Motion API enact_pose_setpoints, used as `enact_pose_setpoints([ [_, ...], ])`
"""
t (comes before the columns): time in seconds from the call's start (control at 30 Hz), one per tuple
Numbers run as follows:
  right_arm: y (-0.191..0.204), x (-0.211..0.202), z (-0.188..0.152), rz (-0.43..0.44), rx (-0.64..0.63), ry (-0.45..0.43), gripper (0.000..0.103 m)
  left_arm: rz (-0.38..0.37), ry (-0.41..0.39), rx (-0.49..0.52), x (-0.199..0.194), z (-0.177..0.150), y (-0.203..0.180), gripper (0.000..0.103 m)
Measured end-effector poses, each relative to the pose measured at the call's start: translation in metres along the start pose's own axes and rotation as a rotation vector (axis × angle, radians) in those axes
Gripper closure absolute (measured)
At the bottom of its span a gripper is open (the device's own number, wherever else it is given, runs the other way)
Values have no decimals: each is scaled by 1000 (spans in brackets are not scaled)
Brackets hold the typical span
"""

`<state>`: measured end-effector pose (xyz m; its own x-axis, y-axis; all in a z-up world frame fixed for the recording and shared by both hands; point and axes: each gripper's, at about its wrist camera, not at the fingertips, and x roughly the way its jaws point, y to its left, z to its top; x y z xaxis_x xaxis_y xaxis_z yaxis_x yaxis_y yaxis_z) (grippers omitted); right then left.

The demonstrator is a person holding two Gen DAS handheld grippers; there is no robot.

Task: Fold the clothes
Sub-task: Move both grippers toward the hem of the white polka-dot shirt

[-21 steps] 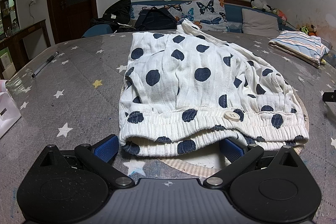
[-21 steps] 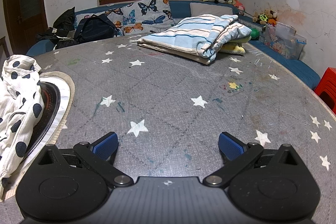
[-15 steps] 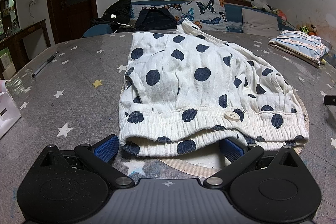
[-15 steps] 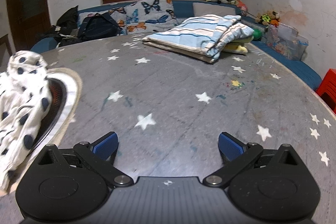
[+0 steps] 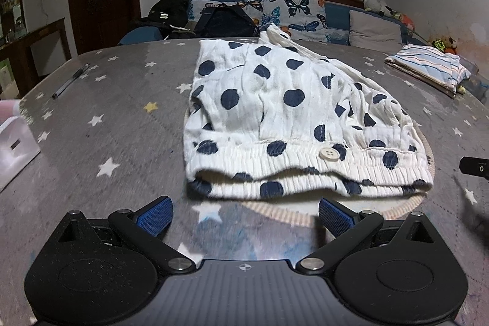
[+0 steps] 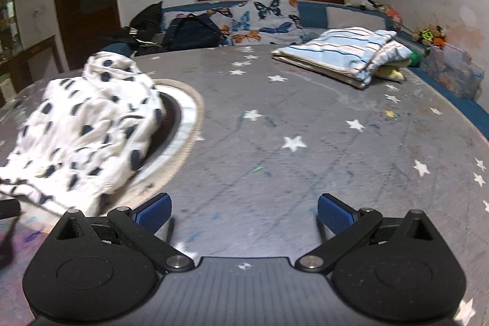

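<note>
Two grippers in my hands, both with jaws spread wide and holding nothing. My left gripper [image 5: 244, 211] sits low in the frame, just short of the waistband of the polka-dot garment [image 5: 293, 118] at centre. My right gripper [image 6: 243, 211] hangs over bare grey table [image 6: 305, 173], with the garment at that frame's left.

Each claw, left [image 5: 243, 209] and right [image 6: 243, 208], has a ribbed dark grey body with a small crosshair mark, two round black housings, angled black link arms on silver pivot screws, and blue textured pads [image 5: 154, 216] on its fingers.
</note>
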<state>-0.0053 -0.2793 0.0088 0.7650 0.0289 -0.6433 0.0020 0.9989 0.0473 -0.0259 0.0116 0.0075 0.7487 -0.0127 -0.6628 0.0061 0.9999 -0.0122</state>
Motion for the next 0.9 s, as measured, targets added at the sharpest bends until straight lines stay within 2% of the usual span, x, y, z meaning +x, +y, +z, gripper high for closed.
enact_pose_setpoints([
  [0.4, 26, -18, -12, 110, -2, 13, 4, 34, -3, 14, -24, -6, -4, 0],
  [0.9, 46, -31, -28, 163, -23, 43, 5, 43, -27, 20, -43, -10, -4, 0],
])
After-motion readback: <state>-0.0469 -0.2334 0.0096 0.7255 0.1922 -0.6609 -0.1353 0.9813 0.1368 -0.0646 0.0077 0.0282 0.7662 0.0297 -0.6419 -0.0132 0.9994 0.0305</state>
